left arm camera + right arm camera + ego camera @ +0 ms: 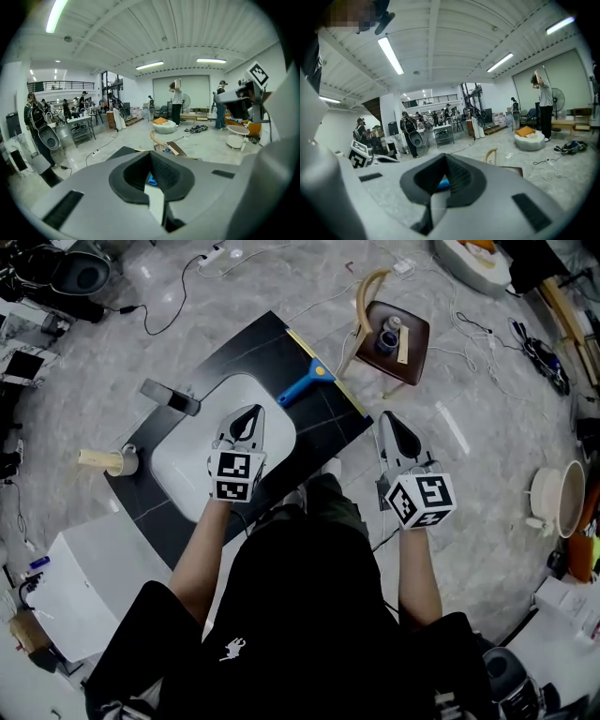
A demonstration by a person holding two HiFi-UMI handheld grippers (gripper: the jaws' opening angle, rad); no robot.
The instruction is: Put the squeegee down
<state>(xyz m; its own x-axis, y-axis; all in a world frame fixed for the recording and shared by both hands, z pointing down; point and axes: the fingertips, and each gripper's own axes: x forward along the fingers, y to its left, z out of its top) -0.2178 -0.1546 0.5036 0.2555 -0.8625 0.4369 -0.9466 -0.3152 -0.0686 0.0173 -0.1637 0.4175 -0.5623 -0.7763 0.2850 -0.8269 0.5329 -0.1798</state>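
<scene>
The blue squeegee (pixel 305 382) lies flat on the black countertop (pixel 246 348), close to its yellow far edge, with nothing holding it. My left gripper (pixel 247 416) hovers above the white sink basin (pixel 187 451), short of the squeegee, jaws shut and empty. My right gripper (pixel 391 420) is off the counter's right corner, above the floor, also shut and empty. In the left gripper view the left gripper (pixel 151 157) has its tips together, and a bit of the blue squeegee (pixel 151 178) shows behind them. The right gripper (pixel 444 161) looks the same in the right gripper view.
A black faucet (pixel 171 397) stands at the sink's far left. A wooden chair (pixel 394 329) with a cup on its seat is beyond the counter. A roll (pixel 103 461) lies at the counter's left end. Cables cross the floor, and a bucket (pixel 561 500) sits far right.
</scene>
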